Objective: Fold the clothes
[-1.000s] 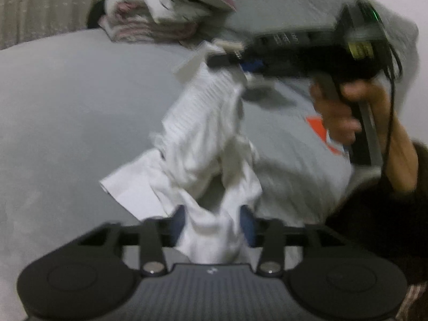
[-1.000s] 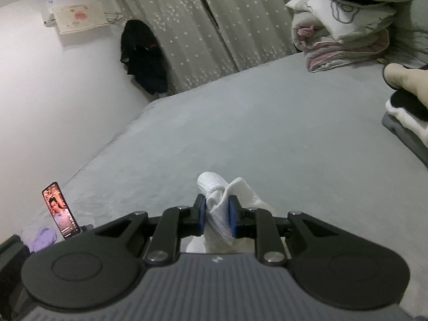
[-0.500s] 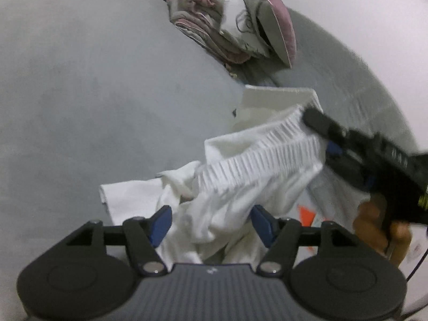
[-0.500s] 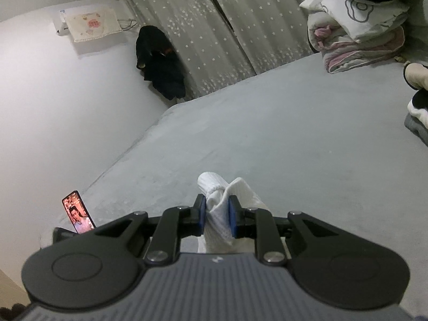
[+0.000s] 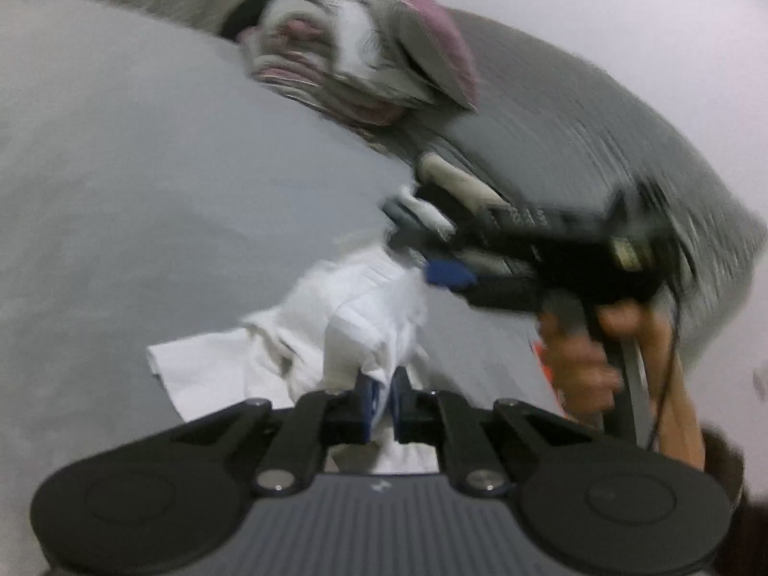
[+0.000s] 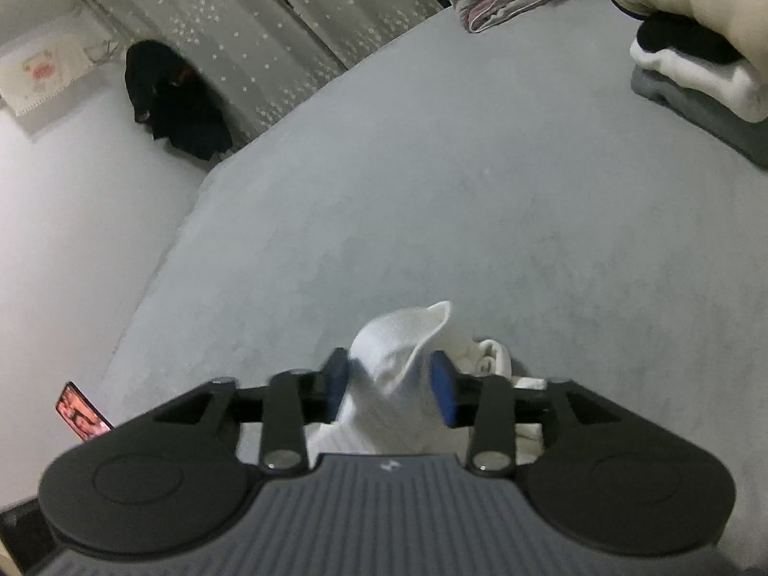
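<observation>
A white garment with a ribbed waistband [image 5: 355, 326] lies bunched on the grey bed [image 5: 144, 221]. My left gripper [image 5: 381, 401] is shut on a fold of it near its lower edge. My right gripper [image 6: 391, 384] has its jaws parted, with a peak of the white garment [image 6: 398, 365] standing loosely between the blue pads [image 6: 441, 396]. In the left wrist view the right gripper [image 5: 432, 264] shows blurred, above the garment's upper right, held by a hand [image 5: 581, 360].
A stack of folded clothes [image 6: 691, 67] sits at the right of the bed. Folded quilts and a pillow [image 5: 365, 62] lie at the far end by the curtains [image 6: 288, 33]. A phone [image 6: 79, 415] stands at the bed's left edge. A dark coat [image 6: 173, 101] hangs on the wall.
My left gripper has closed on the white garment; it was wide open half a second ago. My right gripper's jaws have opened, releasing their pinch on the cloth.
</observation>
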`<state>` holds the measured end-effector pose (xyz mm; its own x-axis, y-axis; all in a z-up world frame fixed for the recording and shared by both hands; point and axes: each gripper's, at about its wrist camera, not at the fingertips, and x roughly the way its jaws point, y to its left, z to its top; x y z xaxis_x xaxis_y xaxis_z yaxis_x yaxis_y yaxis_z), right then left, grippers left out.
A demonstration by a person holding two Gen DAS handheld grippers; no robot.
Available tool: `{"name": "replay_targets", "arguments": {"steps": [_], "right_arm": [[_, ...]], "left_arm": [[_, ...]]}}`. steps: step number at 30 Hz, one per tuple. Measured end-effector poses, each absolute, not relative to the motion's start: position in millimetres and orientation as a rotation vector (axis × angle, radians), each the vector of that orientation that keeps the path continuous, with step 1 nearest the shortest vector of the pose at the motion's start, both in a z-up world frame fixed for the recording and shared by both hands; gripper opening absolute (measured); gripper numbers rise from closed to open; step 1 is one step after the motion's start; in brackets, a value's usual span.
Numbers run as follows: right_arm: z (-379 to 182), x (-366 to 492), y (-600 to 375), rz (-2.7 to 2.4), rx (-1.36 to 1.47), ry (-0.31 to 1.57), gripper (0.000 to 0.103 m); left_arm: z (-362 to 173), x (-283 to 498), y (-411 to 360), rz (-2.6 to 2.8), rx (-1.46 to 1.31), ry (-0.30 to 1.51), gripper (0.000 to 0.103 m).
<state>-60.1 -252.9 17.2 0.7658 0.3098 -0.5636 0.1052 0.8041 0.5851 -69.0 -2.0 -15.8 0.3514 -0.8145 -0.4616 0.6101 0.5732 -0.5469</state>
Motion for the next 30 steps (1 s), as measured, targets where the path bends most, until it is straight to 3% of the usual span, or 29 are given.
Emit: {"name": "replay_targets", "arguments": {"steps": [4,13,16,18,19,22,30], "right_arm": [[18.6,-64.4,-254.4,0.118,0.64,0.695,0.057],[7.9,-55.6,-262.7,0.07,0.74,0.718,0.056],[4.5,-51.6,-266.8,0.065,0.803,0.722,0.047],[0.8,-50.0,-268.7,0.055,0.842,0.735,0.03],[-1.3,-50.0,-269.6,0.042,0.858,0.741,0.027],[0.2,-55.4,-271.7,0.001,0.887,0.717,0.024],[25.2,-72.3,-259.9,-0.05,0.847,0.59,0.024]], "left_arm": [[-21.0,-72.4,-5.5,-0.963,-0.247,0.784,0.009],[-16.7,-75.4,1.1,-0.934,-0.253,0.751,0.022],[-17.0,-71.9,0.4,-0.934,-0.277,0.751,0.024],[-18.3,-69.3,1.2,-0.93,-0.299,0.756,0.024],[-19.4,-67.6,0.8,-0.928,-0.308,0.765,0.023],[-22.0,-62.4,-1.9,-0.914,-0.329,0.795,0.004],[1.6,-70.4,6.4,-0.88,-0.341,0.676,0.003]]}}
